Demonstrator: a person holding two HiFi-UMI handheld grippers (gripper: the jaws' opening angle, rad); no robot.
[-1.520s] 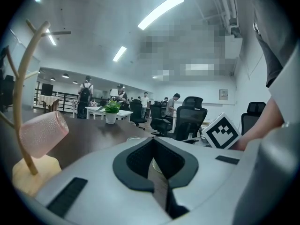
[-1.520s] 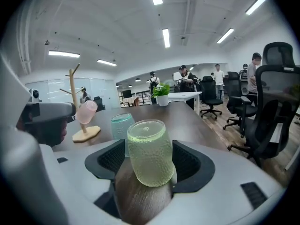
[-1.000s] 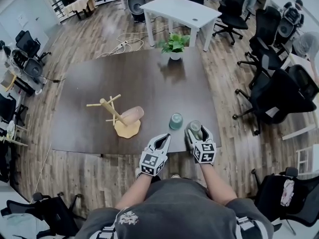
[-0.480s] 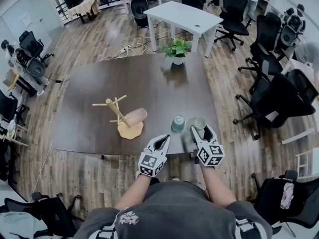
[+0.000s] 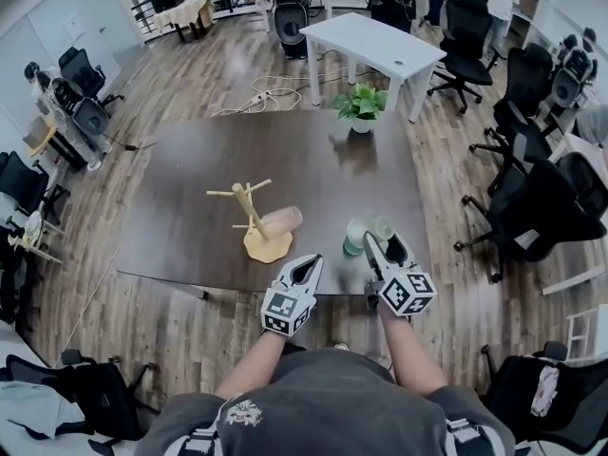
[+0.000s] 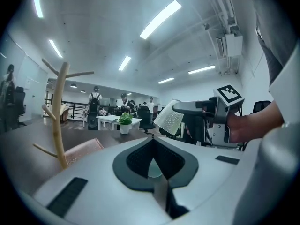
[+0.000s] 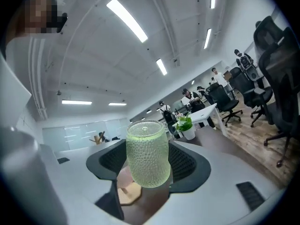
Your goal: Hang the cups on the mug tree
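Mug tree stands bare on the desk, with a pink cup lying on its side by the base. Left tool has its jaws together with nothing in them. Teal cup sits near the front edge. Right tool is clamped across the body of the dimpled green cup, tilted, just beside the teal one. Probably glass: rigid, light, slick, breakable. The mid-body hold looks sound; no handle shows.

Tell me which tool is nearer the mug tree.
Left. The left tool sits just beside the base of the mug tree; the right tool is farther off, gripping a green cup.
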